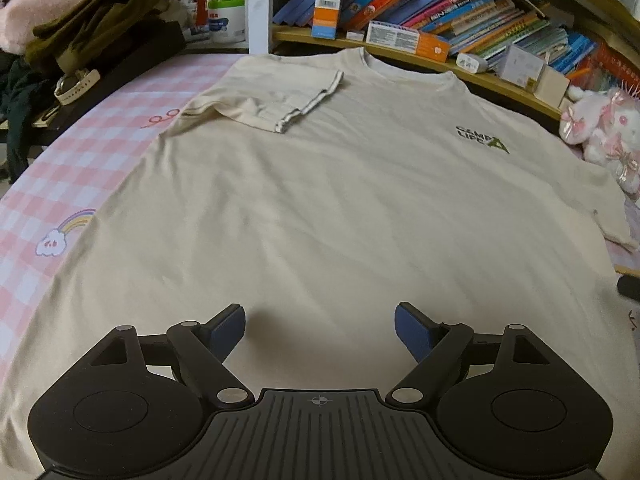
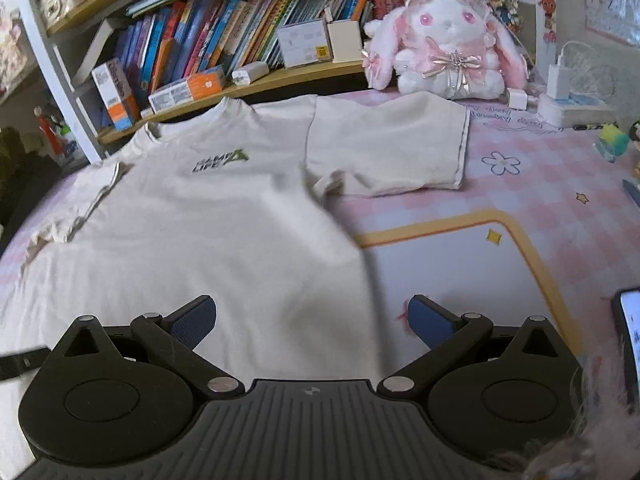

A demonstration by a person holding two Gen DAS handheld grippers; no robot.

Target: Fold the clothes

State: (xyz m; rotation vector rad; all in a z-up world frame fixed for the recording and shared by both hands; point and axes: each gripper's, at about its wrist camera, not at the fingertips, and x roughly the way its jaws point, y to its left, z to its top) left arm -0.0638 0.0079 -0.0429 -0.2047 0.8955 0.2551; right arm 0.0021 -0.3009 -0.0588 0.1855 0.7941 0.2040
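A beige T-shirt point(image 1: 320, 208) with a small dark chest logo point(image 1: 482, 139) lies flat, front up, on a pink checked cloth; it also shows in the right wrist view point(image 2: 208, 232). Its left sleeve point(image 1: 276, 100) is folded in over the chest. Its right sleeve point(image 2: 392, 148) lies spread out flat to the side. My left gripper point(image 1: 320, 326) is open and empty above the shirt's lower part. My right gripper point(image 2: 312, 320) is open and empty over the shirt's lower right edge.
A shelf of books point(image 1: 440, 4) runs along the far edge. A pink plush rabbit point(image 2: 444, 48) sits behind the right sleeve. A white power strip point(image 2: 572, 108) and a phone point(image 2: 630, 340) lie to the right. Dark clothes point(image 1: 92, 16) and a watch point(image 1: 76, 84) are piled at the left.
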